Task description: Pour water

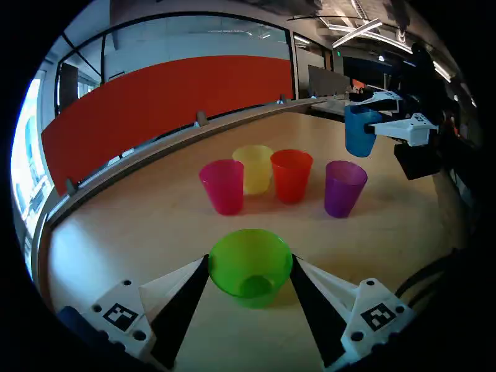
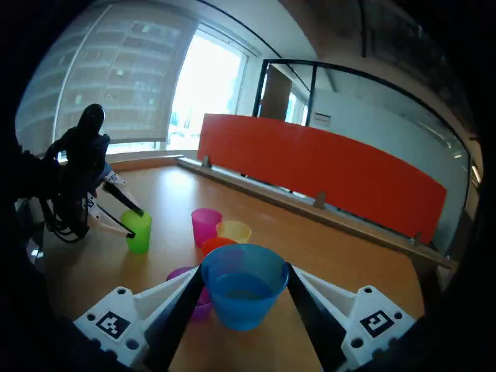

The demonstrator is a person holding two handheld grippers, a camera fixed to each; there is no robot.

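Observation:
In the left gripper view a green cup [image 1: 250,266] stands upright on the wooden table [image 1: 155,217], and my left gripper [image 1: 248,279] is shut on it. Beyond it stand a pink cup [image 1: 222,186], a yellow cup [image 1: 253,167], an orange cup [image 1: 291,175] and a purple cup [image 1: 344,188]. My right gripper [image 1: 378,118] hangs above the table at the far right, shut on a blue cup [image 1: 360,130]. In the right gripper view the blue cup [image 2: 243,285] sits upright between the fingers of the right gripper [image 2: 245,291], with some water in its bottom. The green cup [image 2: 137,230] and left gripper [image 2: 127,223] show at the left.
An orange panel [image 1: 161,105] runs along the table's far edge behind a raised rail [image 1: 186,133]. A gloved hand [image 2: 80,161] and cables hold the left gripper. Bright windows [image 2: 204,93] lie beyond the table. Bare wood surrounds the row of cups.

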